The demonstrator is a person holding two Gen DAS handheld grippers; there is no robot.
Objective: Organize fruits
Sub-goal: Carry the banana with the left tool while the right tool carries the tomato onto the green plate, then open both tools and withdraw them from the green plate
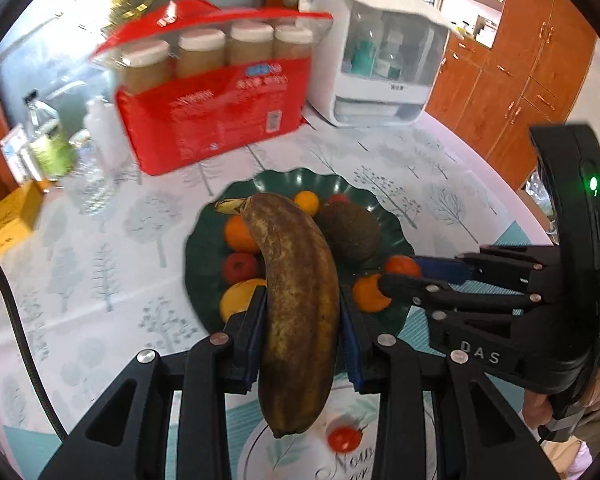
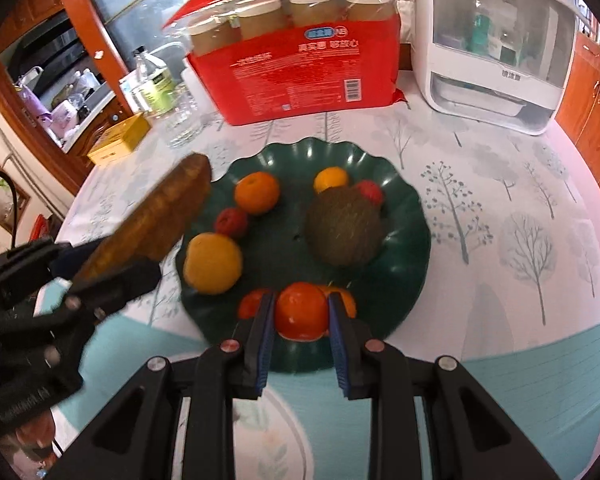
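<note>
Since the plate is collecting the fruit, we're carrying a banana clamped in the left gripper and an orange clamped in the right gripper over it.

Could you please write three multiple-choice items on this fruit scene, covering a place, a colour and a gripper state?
1. Where does the brown hairy coconut lie?
A. on the dark green scalloped plate
B. on the tablecloth
C. in the red package

2. What colour is the tall package of white-capped jars behind the plate?
A. blue
B. red
C. yellow

3. What is the left gripper doing?
A. standing open and empty
B. gripping a bottle
C. gripping a brown overripe banana

Answers: 1 A, the coconut sits inside the rim; 2 B, its wrapper is red; 3 C, both pads press the banana.
</note>
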